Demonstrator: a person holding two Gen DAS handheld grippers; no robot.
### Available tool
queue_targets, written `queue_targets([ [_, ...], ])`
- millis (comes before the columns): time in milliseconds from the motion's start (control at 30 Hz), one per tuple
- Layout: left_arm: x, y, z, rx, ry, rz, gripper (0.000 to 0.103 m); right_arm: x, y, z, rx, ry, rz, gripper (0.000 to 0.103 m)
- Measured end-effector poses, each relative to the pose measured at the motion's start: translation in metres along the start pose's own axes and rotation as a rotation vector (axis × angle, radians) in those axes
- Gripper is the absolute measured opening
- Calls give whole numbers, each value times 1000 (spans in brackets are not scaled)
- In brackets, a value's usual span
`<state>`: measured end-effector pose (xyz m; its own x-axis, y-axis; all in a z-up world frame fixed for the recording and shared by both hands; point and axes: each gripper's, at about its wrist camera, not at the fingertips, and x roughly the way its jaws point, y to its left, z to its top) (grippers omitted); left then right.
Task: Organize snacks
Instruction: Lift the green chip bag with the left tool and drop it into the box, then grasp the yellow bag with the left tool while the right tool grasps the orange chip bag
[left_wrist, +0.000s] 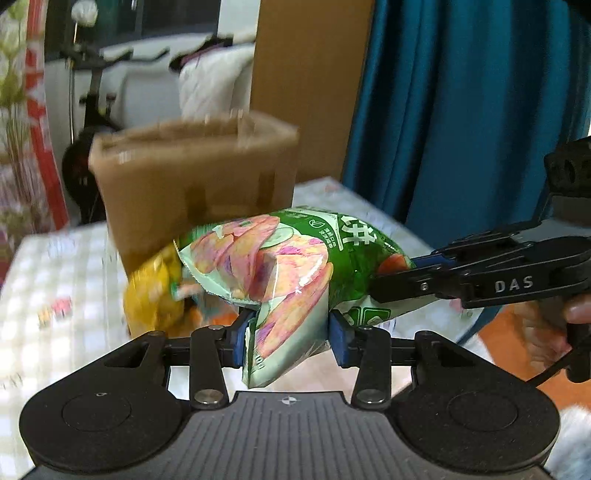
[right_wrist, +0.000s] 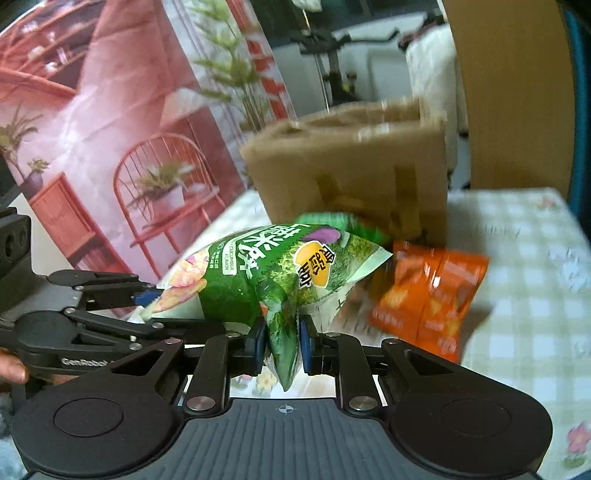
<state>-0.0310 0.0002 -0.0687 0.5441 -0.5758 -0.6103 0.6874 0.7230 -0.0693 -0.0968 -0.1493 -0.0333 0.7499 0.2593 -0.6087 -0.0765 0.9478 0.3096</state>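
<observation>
Nearest the left wrist camera, the left tool (left_wrist: 291, 338) is seen with its blue pads pressed on the pale, pink-printed end of a green snack bag (left_wrist: 295, 258); the jaws stand partly apart, with the crumpled end of the bag filling the gap. The right tool (left_wrist: 373, 288) reaches in from the right side of that view and is clamped on the other end of the same bag, a hand (left_wrist: 576, 310) being visible at its grip.

From the right wrist camera, the right tool (right_wrist: 282, 341) is shown almost fully closed, a thin pinched fold of the green snack bag (right_wrist: 266, 273) being held between its pads. The left tool (right_wrist: 147, 295) enters from the left of this view and grips the bag's far end. So the bag is held by both tools at once and is carried above the tabletop (right_wrist: 517, 236), which is covered with a pale checked cloth.

Behind the bag a brown cardboard box (left_wrist: 192, 188) stands on the tabletop (its outline is blurred). A yellow packet (left_wrist: 155, 295) lies just beside the box's lower corner in the left view. Two orange packets (right_wrist: 428, 295) lie side by side on the cloth near the box (right_wrist: 347, 170) in the right view, with another green packet (right_wrist: 332, 219) partly hidden behind the held bag.

A blue curtain (left_wrist: 461, 110) hangs beyond the tabletop.
</observation>
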Motion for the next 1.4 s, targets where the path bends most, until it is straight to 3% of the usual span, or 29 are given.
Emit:
queue_targets([
  [200,1,4,51,67,-118,57,45,-3,-2,59,-93,-127,-36,17],
  [367,27,22,106,107,-175,126,45,23,-12,121,-154,-228,-85,17],
  [567,79,60,151,72,-147,149,45,82,-37,178,-127,-261,-133,17],
  [733,115,87,160,43,-97,151,45,133,-60,200,-112,-226,-152,17],
  [900,142,100,170,-1,-76,164,46,166,-80,210,-83,-202,-168,18],
  [967,148,101,171,-22,-67,177,51,173,-79,207,-81,-194,-186,30],
  [1000,151,105,173,-33,-58,193,59,174,-80,207,-76,-197,-195,35],
  [1100,145,112,165,-51,-71,219,71,164,-86,197,-67,-215,-190,46],
  [1300,109,124,141,-56,-121,228,71,124,-95,155,-90,-282,-177,65],
  [1400,87,132,121,-94,-155,220,71,108,-99,129,-93,-308,-176,67],
])
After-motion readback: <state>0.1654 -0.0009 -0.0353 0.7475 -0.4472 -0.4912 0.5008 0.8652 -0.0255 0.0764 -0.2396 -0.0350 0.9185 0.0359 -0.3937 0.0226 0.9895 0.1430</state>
